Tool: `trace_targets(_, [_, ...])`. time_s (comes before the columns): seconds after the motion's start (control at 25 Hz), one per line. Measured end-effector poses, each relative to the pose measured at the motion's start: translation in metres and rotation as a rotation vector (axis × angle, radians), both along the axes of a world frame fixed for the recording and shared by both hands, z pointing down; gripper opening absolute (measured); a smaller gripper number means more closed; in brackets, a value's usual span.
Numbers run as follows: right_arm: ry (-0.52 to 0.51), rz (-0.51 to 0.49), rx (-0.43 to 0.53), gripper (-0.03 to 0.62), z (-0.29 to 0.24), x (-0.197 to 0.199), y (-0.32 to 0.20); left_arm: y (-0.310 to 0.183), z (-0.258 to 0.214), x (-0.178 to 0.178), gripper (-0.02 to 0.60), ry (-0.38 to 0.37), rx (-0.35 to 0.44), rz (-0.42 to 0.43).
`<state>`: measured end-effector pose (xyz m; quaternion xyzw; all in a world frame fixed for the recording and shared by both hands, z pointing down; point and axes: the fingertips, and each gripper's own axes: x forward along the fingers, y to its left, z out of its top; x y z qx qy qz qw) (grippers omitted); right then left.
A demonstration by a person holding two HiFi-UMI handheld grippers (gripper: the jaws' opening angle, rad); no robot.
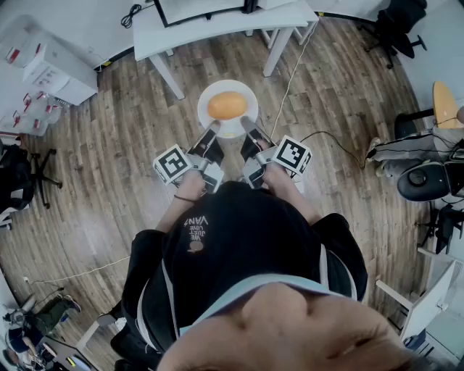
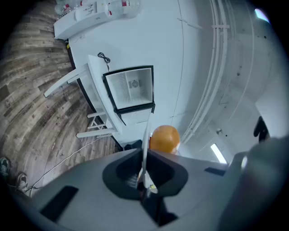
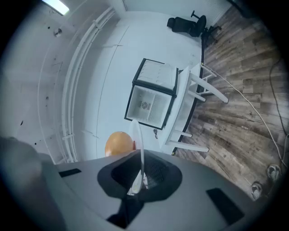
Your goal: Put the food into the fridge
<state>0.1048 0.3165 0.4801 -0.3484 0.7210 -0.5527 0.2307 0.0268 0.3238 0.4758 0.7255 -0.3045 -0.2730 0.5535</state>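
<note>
Grey-brown wood-plank floor (image 1: 109, 167) throughout. White rectangular table on slanted legs (image 1: 217, 25) set against plain white wall (image 3: 110, 49). Black wheeled office chair (image 1: 397, 22) in far right corner. Thin white cable (image 1: 290, 83) trailing from table across planks. Bright ceiling strip light (image 2: 217, 153) on; white pipes (image 2: 216, 67) running along wall.

The person's black fabric shirt (image 1: 246, 243) bore pale print: "VAN" was readable (upside down in the head view); smaller lines were illegible.
</note>
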Motion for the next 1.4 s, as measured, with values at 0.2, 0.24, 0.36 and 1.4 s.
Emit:
trace_targets(0.2, [0.021, 0.001, -0.006, 0.023, 0.003, -0.001, 0.002, 0.002, 0.002, -0.003, 0.032, -0.013, 0.008, 0.001])
trace_targets(0.24, [0.039, 0.002, -0.012, 0.023, 0.005, 0.000, 0.003, 0.002, 0.002, -0.004, 0.032, -0.011, 0.007, 0.001])
trace_targets(0.36, [0.061, 0.005, -0.018, 0.023, 0.008, -0.001, 0.003, 0.003, 0.000, -0.007, 0.032, 0.004, 0.004, 0.003])
trace_targets(1.4, [0.032, 0.049, 0.006, 0.023, 0.011, -0.042, 0.005, 0.001, 0.013, -0.045, 0.032, 0.036, -0.009, 0.055])
